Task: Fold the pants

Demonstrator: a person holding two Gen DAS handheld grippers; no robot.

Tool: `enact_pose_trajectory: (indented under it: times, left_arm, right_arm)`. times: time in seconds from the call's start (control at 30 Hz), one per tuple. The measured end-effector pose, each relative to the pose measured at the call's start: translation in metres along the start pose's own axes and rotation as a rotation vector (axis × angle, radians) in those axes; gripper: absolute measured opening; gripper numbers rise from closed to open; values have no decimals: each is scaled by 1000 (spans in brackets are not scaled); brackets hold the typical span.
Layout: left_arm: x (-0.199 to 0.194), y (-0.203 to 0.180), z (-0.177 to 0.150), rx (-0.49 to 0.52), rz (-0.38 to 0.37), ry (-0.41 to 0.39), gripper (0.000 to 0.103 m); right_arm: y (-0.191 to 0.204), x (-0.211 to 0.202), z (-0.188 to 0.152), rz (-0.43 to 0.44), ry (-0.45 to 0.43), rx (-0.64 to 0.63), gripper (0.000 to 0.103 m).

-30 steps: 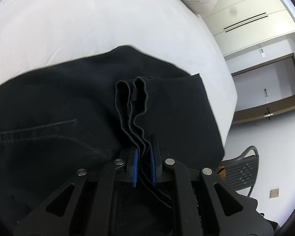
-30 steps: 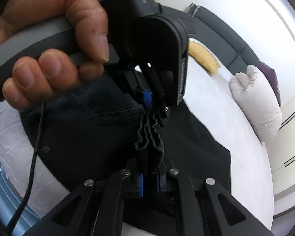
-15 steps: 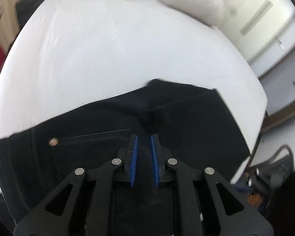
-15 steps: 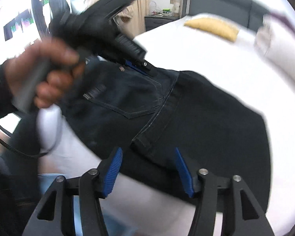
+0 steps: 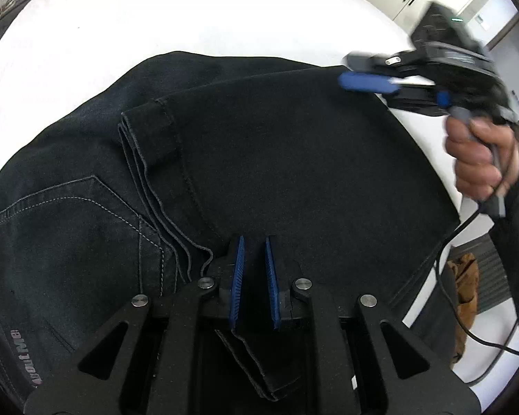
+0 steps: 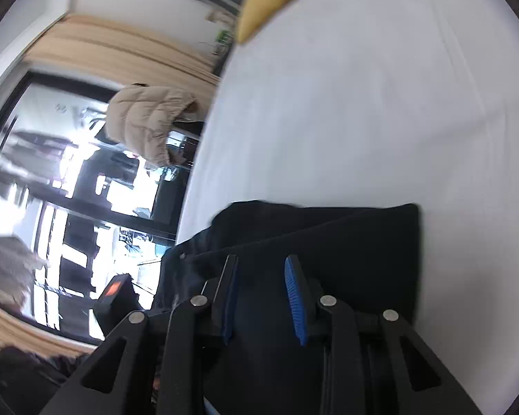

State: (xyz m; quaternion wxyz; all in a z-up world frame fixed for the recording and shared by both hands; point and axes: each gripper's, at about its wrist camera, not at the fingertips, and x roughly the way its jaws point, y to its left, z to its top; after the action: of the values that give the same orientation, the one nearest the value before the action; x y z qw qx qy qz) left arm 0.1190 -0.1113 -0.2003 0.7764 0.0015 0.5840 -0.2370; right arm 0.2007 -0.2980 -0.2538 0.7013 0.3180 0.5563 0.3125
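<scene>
A: How far along with the pants (image 5: 294, 173)?

B: Well along, by the look. Lying flat on the white bed (image 5: 190, 17), near its edge at 6 o'clock in the left wrist view. Folded lengthwise, leg on leg, and then folded across: stacked leg hems (image 5: 145, 138) at 10 o'clock, just beside the back pocket (image 5: 69, 214) at 9 o'clock.

A: And the claws?

B: Left gripper (image 5: 254, 276): nearly together, pointing down over the cloth, with nothing seen pinched between the pads. Right gripper (image 5: 370, 83): at 2 o'clock in the same view, carried by a hand (image 5: 477, 159) near the far right corner of the fold. Closing at this moment, with nothing between. Whether touching the cloth or only hanging above, impossible to tell.

A: So nothing gripped on either side?

B: Seems so, judging from both views.

A: Left to do?

B: Perhaps one more fold across, to make a smaller packet. Perhaps only some smoothing. Hard to decide from here. At 12 o'clock, not exactly matched: lower layer peeking out behind the upper one. Worth straightening first, probably.
</scene>
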Motion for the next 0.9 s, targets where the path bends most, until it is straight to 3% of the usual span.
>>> enact_pose_trajectory:
  times: [0.03, 0.1, 0.4, 0.53, 0.8, 0.87, 0.9]
  left_arm:
    - [4, -1, 4, 6, 11, -3, 12]
    - [9, -2, -1, 12, 17, -7, 12]
    - [9, 1, -8, 4, 4, -17, 12]
    - [-7, 32, -12, -3, -8, -23, 12]
    - [-15, 49, -18, -24, -55, -56, 13]
    - [-28, 55, -24, -45, -78, -81, 13]
    - [-41, 59, -29, -51, -69, -109, 13]
  right_arm:
    - [-7, 3, -9, -6, 25, 29, 11]
    - [-13, 6, -18, -1, 38, 38, 1]
    - [16, -31, -104, -4, 115, -60, 2]
    - [23, -50, -139, -26, 90, -67, 3]
    - [32, -47, -160, -51, 39, -4, 0]
    - [43, -63, -162, -87, 18, -45, 6]
    - [61, -73, -162, -66, -28, -85, 16]
